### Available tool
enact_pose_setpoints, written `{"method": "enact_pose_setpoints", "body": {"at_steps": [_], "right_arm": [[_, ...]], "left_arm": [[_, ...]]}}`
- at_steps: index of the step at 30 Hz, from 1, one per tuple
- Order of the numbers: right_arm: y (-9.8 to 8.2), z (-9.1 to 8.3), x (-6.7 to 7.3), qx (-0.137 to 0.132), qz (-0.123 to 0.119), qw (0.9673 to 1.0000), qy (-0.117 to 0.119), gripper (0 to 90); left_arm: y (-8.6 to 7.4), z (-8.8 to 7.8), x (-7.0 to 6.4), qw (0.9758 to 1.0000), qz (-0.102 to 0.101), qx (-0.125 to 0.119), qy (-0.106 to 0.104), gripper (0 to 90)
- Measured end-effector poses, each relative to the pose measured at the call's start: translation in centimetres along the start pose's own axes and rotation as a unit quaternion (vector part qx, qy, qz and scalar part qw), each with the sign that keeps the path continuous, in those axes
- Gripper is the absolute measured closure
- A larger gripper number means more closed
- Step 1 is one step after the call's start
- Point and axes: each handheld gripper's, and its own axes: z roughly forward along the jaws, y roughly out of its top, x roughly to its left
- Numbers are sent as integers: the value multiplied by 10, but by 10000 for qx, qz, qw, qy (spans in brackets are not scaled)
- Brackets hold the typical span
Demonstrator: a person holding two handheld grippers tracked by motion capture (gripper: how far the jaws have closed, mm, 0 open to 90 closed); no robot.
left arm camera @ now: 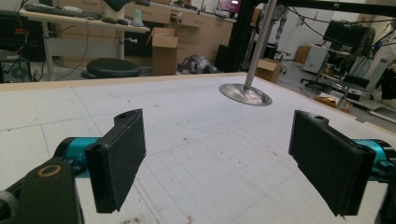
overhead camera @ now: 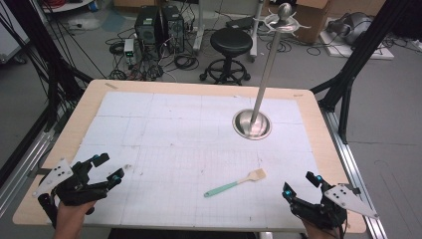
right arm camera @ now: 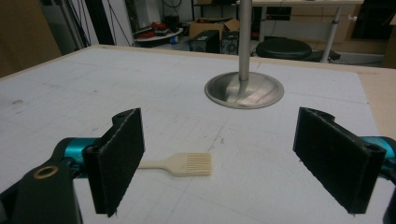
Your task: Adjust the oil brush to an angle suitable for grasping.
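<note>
Brush — handle hidden behind right gripper's spread jaws.

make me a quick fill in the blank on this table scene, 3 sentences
1. The basting brush has a ____ handle.
2. Nearer the brush is the ____ hand-held gripper.
3. The jaws of the left hand-held gripper stand ____, holding nothing.

Missing words: green; right; open

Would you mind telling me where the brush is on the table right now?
In the high view the brush lies flat on the near right part of the table, between the metal stand's base and the right tool, touching neither.
</note>
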Motion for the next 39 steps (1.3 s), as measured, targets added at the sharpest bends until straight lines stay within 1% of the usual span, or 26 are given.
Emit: {"method": "enact_pose_setpoints", "body": {"at_steps": [6,9,12,13,14,15,16,18,19,20,21,22,24,25,27,28,29,30,32,33,34,35,36,37,38,39], "right_arm": [[-1,3,2,47,-15,9999,93,168],[-2,8,5,140,-17,9997,196,169],[-2,14,14,189,-64,9986,486,227],[-2,14,14,189,-64,9986,486,227],[-1,17,19,177,-96,9978,629,261],[-1,17,19,177,-96,9978,629,261],[0,21,26,197,-123,9966,791,304],[0,27,35,255,-213,9951,936,357],[0,27,35,255,-213,9951,936,357],[1,34,45,356,-288,9924,1140,406],[1,34,45,356,-288,9924,1140,406],[0,44,57,484,-412,9872,1466,518],[0,51,65,582,-536,9826,1680,631],[0,51,65,582,-536,9826,1680,631],[-2,60,73,728,-611,9766,1928,803],[-4,68,80,892,-769,9700,2126,891],[-4,68,80,892,-769,9700,2126,891],[-7,74,86,1072,-797,9643,2285,892],[-10,81,91,1277,-910,9590,2362,893],[-10,81,91,1277,-910,9590,2362,893],[-13,87,95,1442,-1002,9542,2423,893],[-13,87,95,1442,-1002,9542,2423,893],[-16,93,99,1618,-1070,9492,2479,893],[-16,93,99,1618,-1070,9492,2479,893],[-20,101,103,1793,-1159,9431,2548,893],[-20,101,103,1793,-1159,9431,2548,893]], "left_arm": [[-2,2,2,10000,-66,54,5,192],[-2,3,3,10000,-69,62,13,191],[-2,3,2,10000,-79,35,14,190],[-2,3,2,10000,-62,48,8,190],[-2,3,2,10000,-73,55,-4,189],[-2,4,1,10000,-65,72,-18,189],[-3,4,0,9999,-46,111,-44,189],[-3,4,0,9999,-37,115,-57,189],[-3,4,0,9999,-37,115,-57,189],[-3,4,0,9999,-47,109,-68,189],[-3,4,0,9999,-47,109,-68,189],[-3,4,0,9999,-69,107,-61,189],[-3,5,1,9999,-91,123,-47,189],[-3,5,1,9999,-91,123,-47,190],[-4,5,1,9999,-103,126,-51,189],[-4,5,1,9999,-93,137,-49,190],[-4,5,1,9999,-93,137,-49,190],[-4,5,1,9999,-99,128,-53,190],[-4,5,0,9999,-119,111,-51,189],[-4,5,0,9998,-120,115,-54,189],[-4,5,1,9998,-106,138,-63,190],[-4,5,1,9998,-106,138,-63,190],[-4,6,1,9998,-119,137,-59,190],[-5,6,1,9998,-101,168,-55,190],[-5,6,1,9998,-109,177,-56,190],[-5,6,1,9998,-115,178,-54,190]]}}
